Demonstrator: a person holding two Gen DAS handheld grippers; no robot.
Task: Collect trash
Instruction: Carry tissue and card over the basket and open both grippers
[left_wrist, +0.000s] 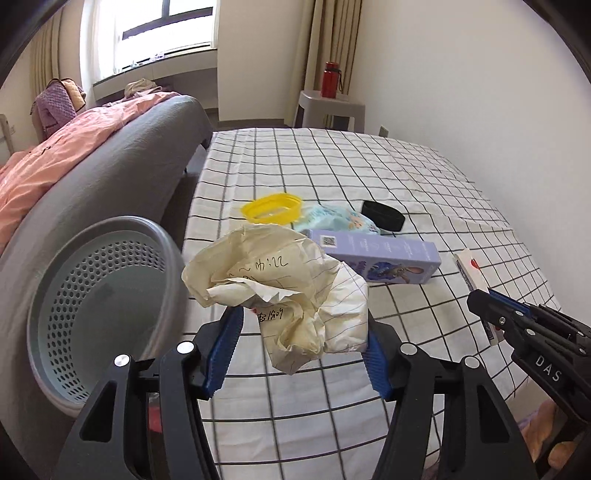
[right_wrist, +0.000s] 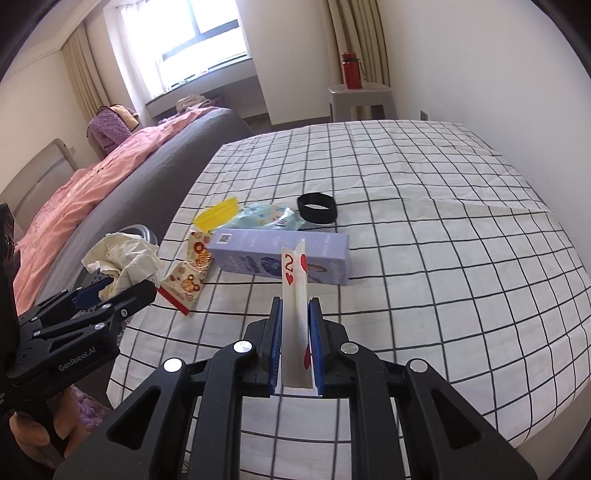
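left gripper (left_wrist: 303, 325): crumpled paper (left_wrist: 280, 291) is clamped between its pads, perforated bin (left_wrist: 99, 306) just left | right gripper (right_wrist: 295, 325): two-of-hearts card (right_wrist: 294, 291) is pinched edge-on above checked bed (right_wrist: 443, 258), purple box (right_wrist: 277, 254) ahead

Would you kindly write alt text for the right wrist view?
The right gripper is shut on a folded two of hearts card above a checked bedsheet. Beyond lie a purple box, snack wrapper and black band; the left gripper holds crumpled paper.
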